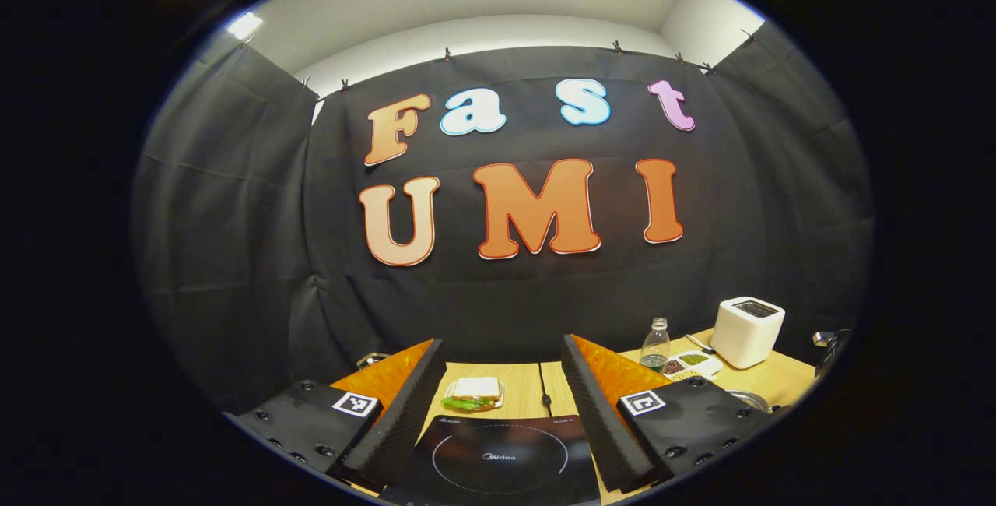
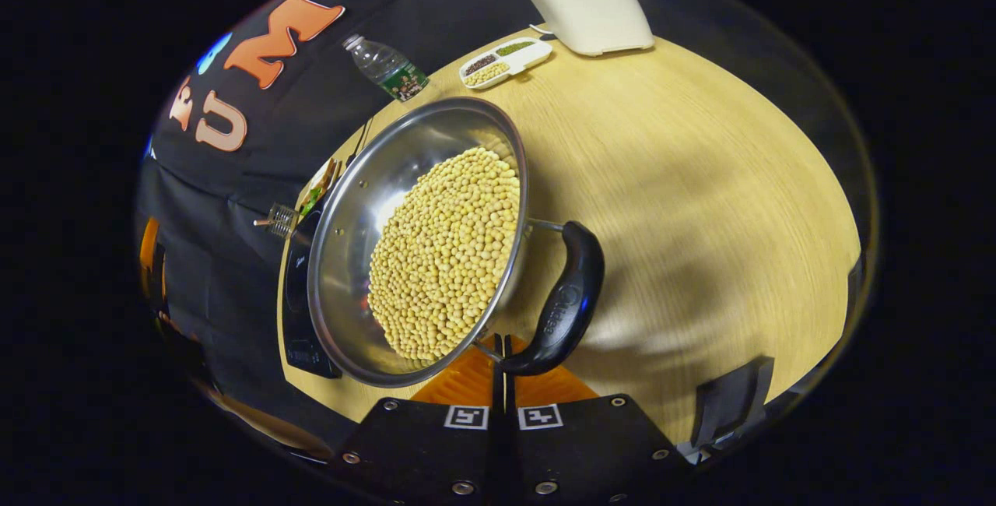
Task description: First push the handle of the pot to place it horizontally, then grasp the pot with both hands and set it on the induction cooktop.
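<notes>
A steel pot (image 2: 350,257) full of yellow soybeans (image 2: 447,257) stands on the wooden table (image 2: 685,179). Its black loop handle (image 2: 566,303) hangs on the near side, and its rim (image 1: 748,398) peeks out past my right-hand finger in the left gripper view. My right gripper (image 2: 499,346) is shut, its tips against the lower end of that handle. The black induction cooktop (image 1: 498,455) lies directly under my left gripper (image 1: 504,346), which is open and holds nothing. In the right gripper view the cooktop (image 2: 299,296) sits just beyond the pot, partly hidden by it.
A sandwich on a plate (image 1: 473,395) lies behind the cooktop. A water bottle (image 2: 385,66), a divided tray of beans (image 2: 504,58) and a white toaster (image 2: 587,12) stand along the far side of the table. A black object (image 2: 731,405) sits at the near table edge.
</notes>
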A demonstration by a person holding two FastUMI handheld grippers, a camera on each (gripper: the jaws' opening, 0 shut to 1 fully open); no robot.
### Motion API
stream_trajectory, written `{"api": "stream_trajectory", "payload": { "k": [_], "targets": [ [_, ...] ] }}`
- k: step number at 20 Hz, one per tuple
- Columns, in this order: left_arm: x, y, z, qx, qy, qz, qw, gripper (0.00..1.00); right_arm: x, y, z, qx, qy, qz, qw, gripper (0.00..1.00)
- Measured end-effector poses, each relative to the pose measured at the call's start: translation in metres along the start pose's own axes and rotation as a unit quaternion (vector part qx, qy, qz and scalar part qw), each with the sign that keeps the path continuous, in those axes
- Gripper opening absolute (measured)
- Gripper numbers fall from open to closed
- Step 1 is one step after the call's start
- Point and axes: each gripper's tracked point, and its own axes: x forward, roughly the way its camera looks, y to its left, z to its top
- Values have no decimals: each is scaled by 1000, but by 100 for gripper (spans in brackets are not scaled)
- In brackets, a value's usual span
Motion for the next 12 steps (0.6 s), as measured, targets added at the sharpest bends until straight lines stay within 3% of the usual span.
{"api": "stream_trajectory", "payload": {
  "k": [12],
  "targets": [
    [3, 31, -3, 6, -9, 20, 1000, 98, 7, -26, 50, -28, -20, -66, 997, 0]
  ]
}}
